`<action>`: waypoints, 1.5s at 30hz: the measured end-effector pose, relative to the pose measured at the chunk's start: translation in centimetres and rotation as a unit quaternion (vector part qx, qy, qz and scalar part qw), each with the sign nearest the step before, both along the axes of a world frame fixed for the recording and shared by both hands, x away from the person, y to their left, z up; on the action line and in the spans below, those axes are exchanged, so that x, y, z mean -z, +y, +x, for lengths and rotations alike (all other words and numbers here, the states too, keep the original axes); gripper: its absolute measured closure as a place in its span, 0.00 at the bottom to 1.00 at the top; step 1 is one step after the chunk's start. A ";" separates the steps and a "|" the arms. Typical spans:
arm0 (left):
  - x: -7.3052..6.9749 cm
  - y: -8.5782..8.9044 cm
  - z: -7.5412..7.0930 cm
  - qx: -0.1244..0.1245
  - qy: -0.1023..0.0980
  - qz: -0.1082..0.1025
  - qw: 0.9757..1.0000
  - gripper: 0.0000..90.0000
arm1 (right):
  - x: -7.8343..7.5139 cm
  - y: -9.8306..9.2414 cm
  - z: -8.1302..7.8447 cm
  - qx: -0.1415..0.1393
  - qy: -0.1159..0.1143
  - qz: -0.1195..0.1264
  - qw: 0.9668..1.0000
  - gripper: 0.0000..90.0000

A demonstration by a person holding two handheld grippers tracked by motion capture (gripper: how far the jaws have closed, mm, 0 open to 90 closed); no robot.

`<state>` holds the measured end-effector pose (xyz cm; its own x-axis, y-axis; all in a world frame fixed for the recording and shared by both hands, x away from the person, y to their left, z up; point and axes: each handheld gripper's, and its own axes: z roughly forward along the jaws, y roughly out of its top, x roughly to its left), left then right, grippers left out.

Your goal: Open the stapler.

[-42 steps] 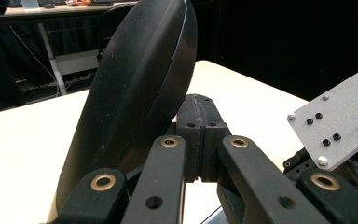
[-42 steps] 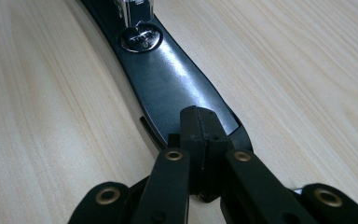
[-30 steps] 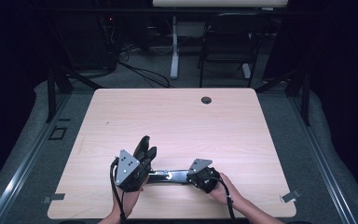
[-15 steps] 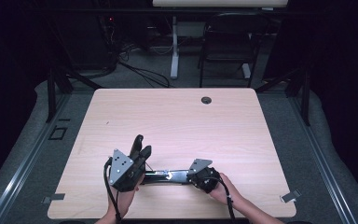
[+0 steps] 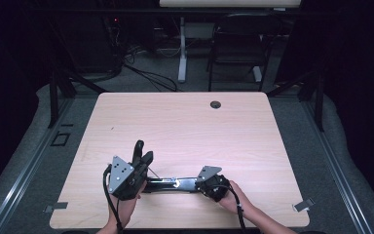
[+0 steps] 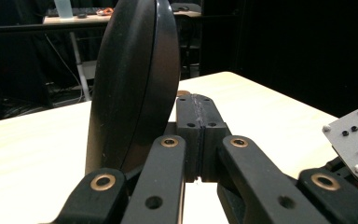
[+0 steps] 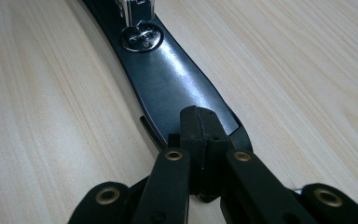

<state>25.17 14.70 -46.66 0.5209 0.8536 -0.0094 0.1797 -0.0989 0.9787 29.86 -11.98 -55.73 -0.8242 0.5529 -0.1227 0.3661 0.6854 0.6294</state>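
A: Position of the tool?

B: A long black tool (image 5: 173, 184) lies flat on the table (image 5: 185, 126), near the front edge, running left to right between the 2 hands. A metal rivet (image 7: 142, 37) shows on its flat glossy body in the right gripper view. One dark rounded arm (image 6: 133, 88) of it stands up just beside the left gripper's jaws in the left gripper view; what sort of tool it is, I cannot tell.

A: Left gripper?

B: The left gripper (image 5: 141, 157) sits at the tool's left end, pointing away from the person. Jaws fully closed, pad against pad, nothing between them. The raised arm is outside the jaws, on their left in that view.

A: Right gripper?

B: The right gripper (image 5: 200, 185) is at the tool's right end, pointing left along it. Jaws pressed together, tips resting over the end of the black body. I see nothing pinched between the pads.

A: Table otherwise?

B: 1 grommet (image 5: 215, 104) near the far edge.
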 end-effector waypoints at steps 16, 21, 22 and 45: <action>-0.1 1.0 -0.1 -0.013 -0.003 -0.002 1.000 1.00 | 0.0 0.0 0.0 0.000 -0.002 -0.001 1.000 1.00; -0.1 1.4 -0.1 -0.020 -0.005 -0.006 1.000 1.00 | -0.1 0.0 0.0 -0.002 -0.002 -0.006 1.000 1.00; -0.1 1.5 -0.1 -0.021 -0.005 -0.006 1.000 1.00 | -0.1 0.0 0.0 0.000 -0.004 -0.006 1.000 1.00; -0.1 2.3 -0.3 -0.034 -0.004 -0.004 0.999 1.00 | -0.1 0.0 0.0 0.000 -0.003 -0.008 1.000 1.00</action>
<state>24.91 17.03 -46.52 0.4613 0.8872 -0.0122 0.1779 -0.0790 0.9809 29.83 -11.95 -55.65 -0.8234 0.5506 -0.1371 0.3621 0.6960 0.6201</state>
